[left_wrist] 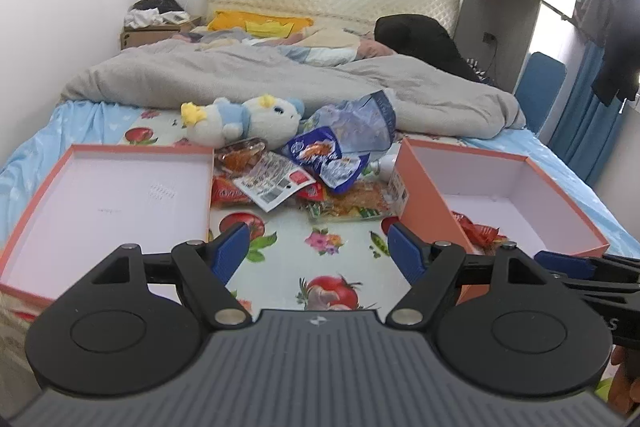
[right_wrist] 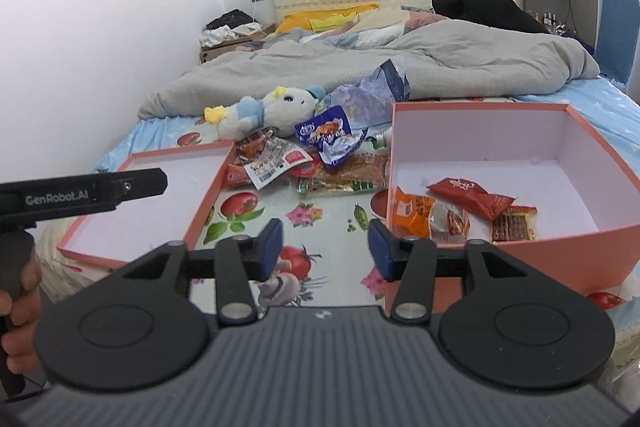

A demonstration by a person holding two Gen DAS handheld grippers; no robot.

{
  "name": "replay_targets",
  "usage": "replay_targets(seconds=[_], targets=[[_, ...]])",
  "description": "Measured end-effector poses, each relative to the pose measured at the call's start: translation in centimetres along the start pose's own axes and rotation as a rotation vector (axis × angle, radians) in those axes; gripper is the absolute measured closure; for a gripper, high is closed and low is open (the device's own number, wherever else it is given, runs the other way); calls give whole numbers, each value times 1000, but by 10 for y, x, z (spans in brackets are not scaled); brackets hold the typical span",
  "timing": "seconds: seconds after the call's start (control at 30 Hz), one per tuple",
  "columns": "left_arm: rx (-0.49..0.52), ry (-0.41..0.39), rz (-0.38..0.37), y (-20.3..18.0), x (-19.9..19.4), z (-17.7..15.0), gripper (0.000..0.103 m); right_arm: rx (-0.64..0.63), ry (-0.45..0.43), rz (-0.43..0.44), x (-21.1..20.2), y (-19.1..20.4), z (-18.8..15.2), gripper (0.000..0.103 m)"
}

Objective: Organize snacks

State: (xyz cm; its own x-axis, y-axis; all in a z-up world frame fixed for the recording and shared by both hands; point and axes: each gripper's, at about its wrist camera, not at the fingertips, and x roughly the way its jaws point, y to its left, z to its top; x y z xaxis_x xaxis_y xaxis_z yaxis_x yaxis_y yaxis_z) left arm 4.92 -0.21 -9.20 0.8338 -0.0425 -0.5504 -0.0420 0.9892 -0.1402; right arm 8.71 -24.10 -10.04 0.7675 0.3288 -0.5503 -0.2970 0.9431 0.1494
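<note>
2 rectangular cardboard boxes [right_wrist: 516, 247] flank crinkly foil snack packets [right_wrist: 328, 143].

- A heap of snack packets [left_wrist: 304, 175] lies on the bed [left_wrist: 320, 243], between two boxes.
- Left: the shallow box [left_wrist: 108, 195].
- Right: the deep box [right_wrist: 560, 163], with a few packets [right_wrist: 460, 211] inside.
- Behind the heap: a plush toy [left_wrist: 244, 119], then a blanket [left_wrist: 280, 75].

both wrist views look down the bed [left_wrist: 320, 247], sharing snacks [left_wrist: 304, 175].
</note>
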Motion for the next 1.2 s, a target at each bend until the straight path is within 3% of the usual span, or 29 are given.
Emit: replay_targets(seconds=[0.33,0.7,1.2], targets=[[-32,38,-3,9,24,-7,23,-31,13,-7,13,2,4,43],[-101,100,11,36,66,4,23,-89,61,74,51,12,5,43],[-183,148,-7,78,184,39,23,-178,98,117,139,28,20,44]])
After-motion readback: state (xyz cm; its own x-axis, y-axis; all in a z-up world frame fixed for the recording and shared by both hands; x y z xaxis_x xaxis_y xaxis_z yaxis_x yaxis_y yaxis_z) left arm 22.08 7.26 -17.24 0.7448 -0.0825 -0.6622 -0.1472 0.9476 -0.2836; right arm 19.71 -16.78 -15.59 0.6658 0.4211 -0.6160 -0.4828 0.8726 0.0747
